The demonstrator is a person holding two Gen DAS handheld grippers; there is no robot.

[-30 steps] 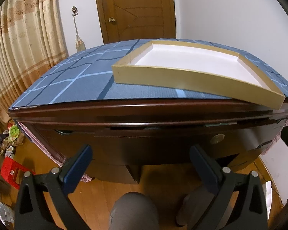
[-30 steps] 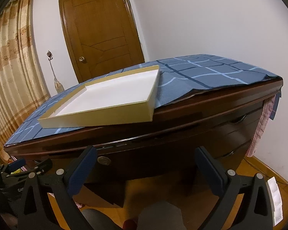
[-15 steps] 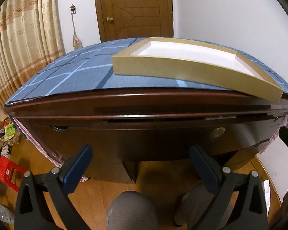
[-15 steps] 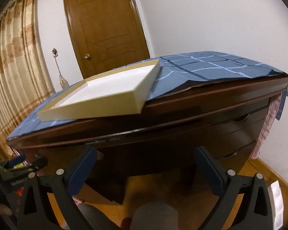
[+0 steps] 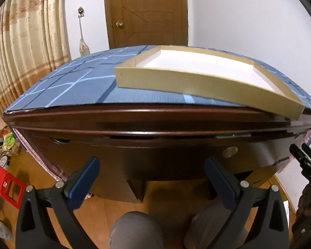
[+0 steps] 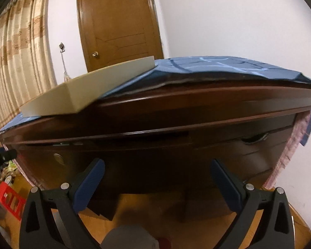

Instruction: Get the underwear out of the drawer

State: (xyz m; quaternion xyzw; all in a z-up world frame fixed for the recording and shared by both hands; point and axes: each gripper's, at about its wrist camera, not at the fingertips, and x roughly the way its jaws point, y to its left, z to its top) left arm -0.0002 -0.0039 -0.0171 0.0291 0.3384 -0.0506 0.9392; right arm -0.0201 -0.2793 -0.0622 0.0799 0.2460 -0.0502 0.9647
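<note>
The dark wooden drawer front [image 5: 165,155] runs under the desk edge and looks shut, with only a thin gap along its top. It carries a round metal lock [image 5: 229,151] and a recessed pull [image 5: 60,140]. No underwear shows in either view. My left gripper [image 5: 151,164] is open just in front of the drawer, with nothing between its blue pads. My right gripper [image 6: 155,166] is also open and empty, facing the same drawer front [image 6: 155,149] lower down. Its lock [image 6: 58,158] sits to the left and a pull [image 6: 253,139] to the right.
A shallow tan box tray [image 5: 176,83] with a white inside lies on the blue checked cloth [image 5: 72,83] covering the desk top. The person's knees [image 5: 134,228] are below the grippers. A red crate [image 5: 8,188] and clutter sit on the floor at the left. A wooden door [image 5: 145,10] stands behind.
Both grippers have dropped and moved closer to the drawer front. The right one sank further, so the tray's inside is hidden from it. Both stayed open.
</note>
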